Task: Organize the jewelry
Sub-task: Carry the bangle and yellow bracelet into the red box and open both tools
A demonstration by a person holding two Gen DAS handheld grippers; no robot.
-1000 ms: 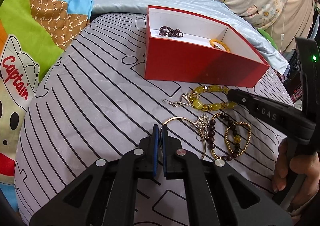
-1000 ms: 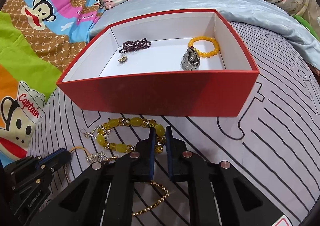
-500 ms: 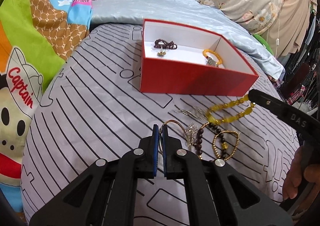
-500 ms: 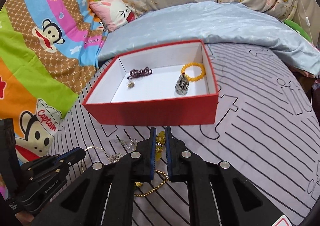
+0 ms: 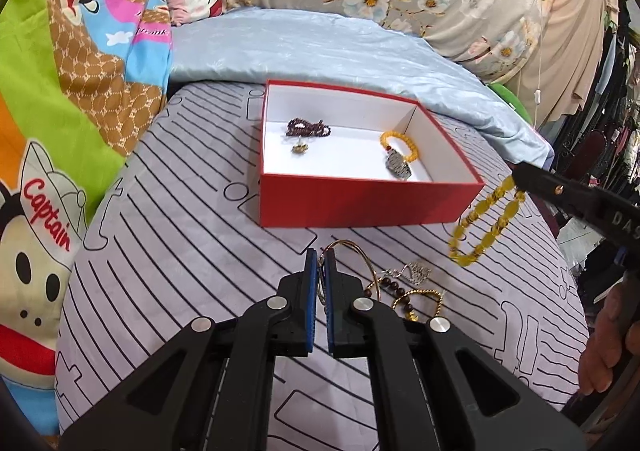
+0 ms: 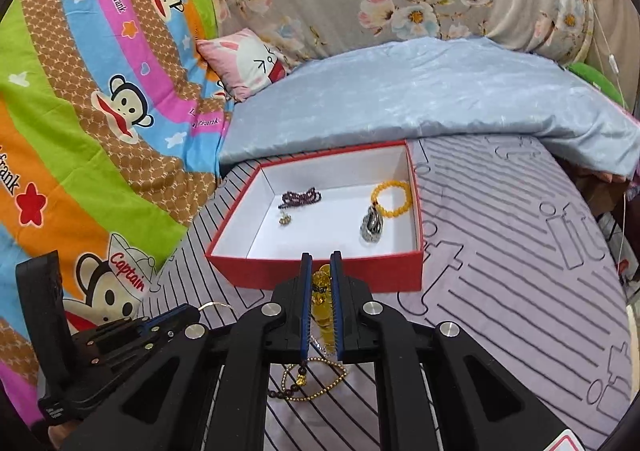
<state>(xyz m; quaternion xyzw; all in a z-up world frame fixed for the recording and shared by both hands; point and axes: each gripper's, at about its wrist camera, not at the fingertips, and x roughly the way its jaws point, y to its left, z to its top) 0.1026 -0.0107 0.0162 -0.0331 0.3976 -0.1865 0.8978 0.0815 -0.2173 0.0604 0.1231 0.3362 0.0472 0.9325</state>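
The yellow bead bracelet (image 5: 484, 225) hangs in the air from the right gripper (image 6: 321, 299), whose jaws are clenched on it, just off the front right corner of the red box (image 5: 360, 205). A second ago the bracelet lay on the striped bedsheet (image 5: 168, 235) in front of the box; it has since been lifted clear. Letters "DAS" show on the right gripper's finger in the left wrist view. The left gripper (image 5: 319, 283) pinches the thin gold bangle (image 5: 362, 255) against the sheet, as before. Beside the bangle lie a silver pendant (image 5: 418, 271), a dark bead bracelet (image 5: 390, 285) and a gold bead chain (image 5: 424, 299). Inside the box rest a purple bead strand (image 5: 308, 127), a small charm (image 5: 300, 148), an orange bead bracelet (image 5: 400, 143) and a grey pendant (image 5: 398, 167). The cartoon blanket (image 6: 100, 155) along the sheet's left edge reads "Captain" and "Paul frank".
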